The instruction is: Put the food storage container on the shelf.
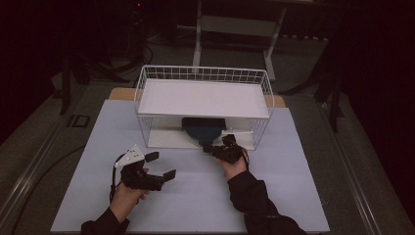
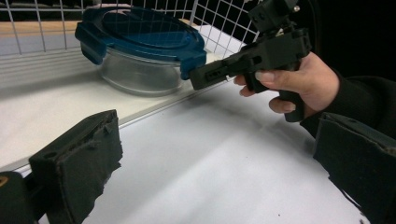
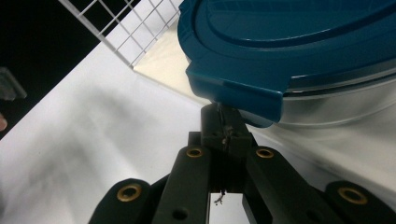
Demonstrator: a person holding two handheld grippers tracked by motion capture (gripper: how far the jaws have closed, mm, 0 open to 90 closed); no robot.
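Wire rack [image 1: 142, 93] at back centre of worktop [image 1: 195, 196], open front facing person. Upper shelf [image 1: 203, 98] above, lower shelf [image 1: 166, 139] beneath. Lidded container [image 1: 203, 128] on lower shelf, centre, under upper shelf. Right hand-held gripper [image 1: 211, 148] just before rack's front edge, tips under container's near lid tab [image 3: 252, 105]. Left hand-held gripper [image 1: 160, 165] left of right one, nearer person, over bare worktop, well apart from rack and container.
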